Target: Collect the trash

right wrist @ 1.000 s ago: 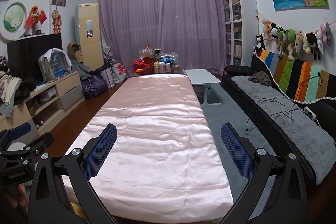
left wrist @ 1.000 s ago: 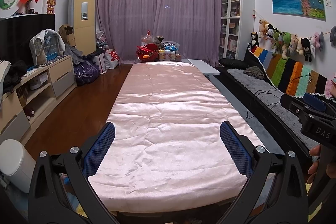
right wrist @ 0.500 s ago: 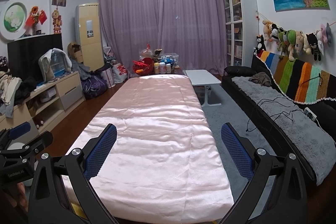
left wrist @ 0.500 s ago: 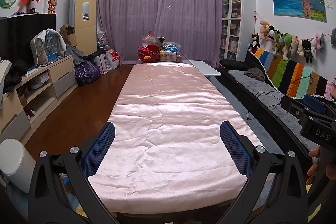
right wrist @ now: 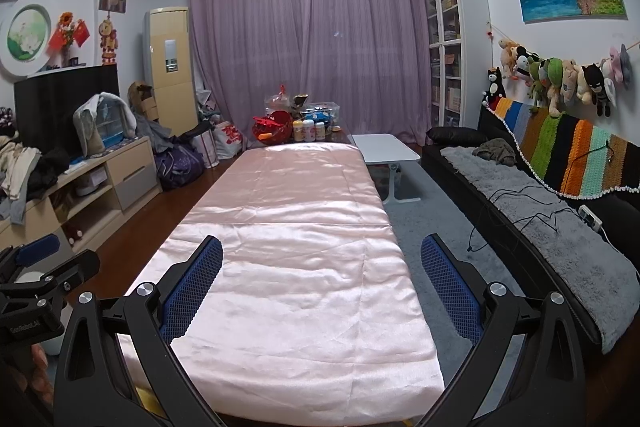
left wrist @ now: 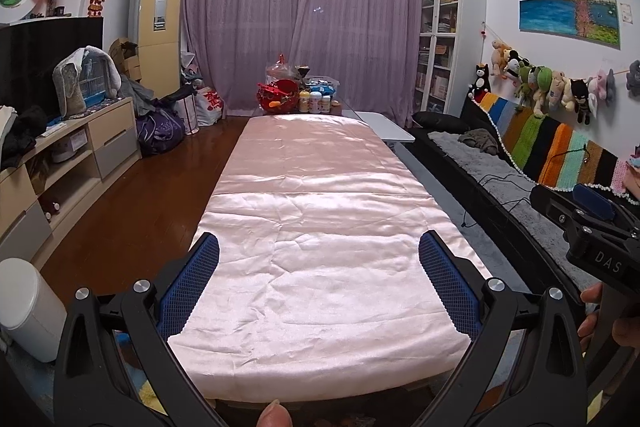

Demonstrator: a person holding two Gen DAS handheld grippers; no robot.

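Note:
A long table under a shiny pink cloth (left wrist: 320,227) (right wrist: 296,267) runs away from me; the cloth's surface shows no trash. My left gripper (left wrist: 319,267) hangs open over its near end, nothing between the blue pads. My right gripper (right wrist: 321,269) is open too, over the cloth's near right part, and shows at the right edge of the left wrist view (left wrist: 592,227), held by a hand (left wrist: 600,315). A white cylindrical bin (left wrist: 28,307) stands on the floor at the near left. At the table's far end sit a red basket (left wrist: 278,95) and small bottles (left wrist: 316,103).
A low cabinet (left wrist: 80,155) with clothes lines the left wall, with bags (left wrist: 160,131) beyond. A dark sofa (right wrist: 540,219) with a grey throw and cables runs along the right. A small white side table (right wrist: 384,149) stands at the far right. A fingertip (left wrist: 274,415) shows at the bottom edge.
Both views have risen and tilted very slightly; a fingertip now shows at the bottom of the left wrist view. Both grippers stay open.

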